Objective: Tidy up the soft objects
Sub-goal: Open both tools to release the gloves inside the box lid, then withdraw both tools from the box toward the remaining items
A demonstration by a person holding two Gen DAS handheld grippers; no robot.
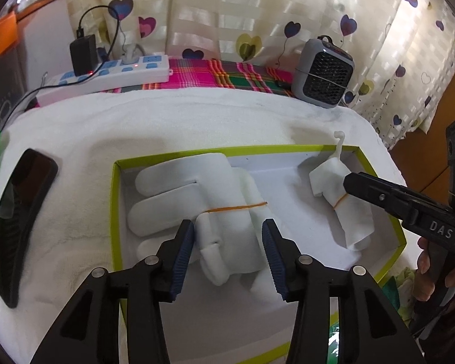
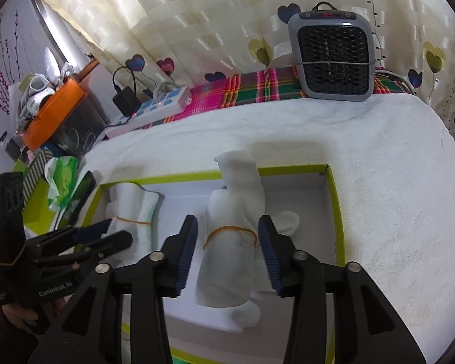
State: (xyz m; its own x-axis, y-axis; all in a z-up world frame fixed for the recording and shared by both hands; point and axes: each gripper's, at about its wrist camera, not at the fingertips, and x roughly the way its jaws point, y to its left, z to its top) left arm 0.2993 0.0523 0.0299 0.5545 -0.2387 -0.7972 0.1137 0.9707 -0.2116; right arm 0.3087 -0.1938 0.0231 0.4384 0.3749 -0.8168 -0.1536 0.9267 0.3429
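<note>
Two white bundles sit inside one shallow box [image 1: 399, 230] with lime-green walls and a white floor, and the box rests on a fluffy white towel [image 1: 166, 121]. Each bundle has a single orange rubber band round its middle, so two bands total.

Bundle one, the glove bundle [image 1: 209, 212], is at the left end of the box. Looks like a pair of white gloves strapped together; the fingers fan out toward the left wall, and its long axis runs diagonally from the back left of the box down toward the camera. The left gripper [image 1: 229, 261] straddles the near end of it, jaws spread with a visible gap on both sides, pads not pressing on it.

Bundle two, the sock roll [image 2: 230, 236], is at the right end, with a small white plastic hook [image 1: 339, 142] sticking up at its far end. Long axis runs front to back, pointing away toward the back wall of the box. The right gripper [image 2: 227, 256] has it between its two blue pads, also loose, not squeezing.

Around the box: one black phone [image 1: 18, 218] on the left, one white power strip [image 1: 112, 75] with a black charger plugged in, one small grey fan heater [image 1: 321, 72], and a heart-print curtain [image 1: 227, 15] behind.
</note>
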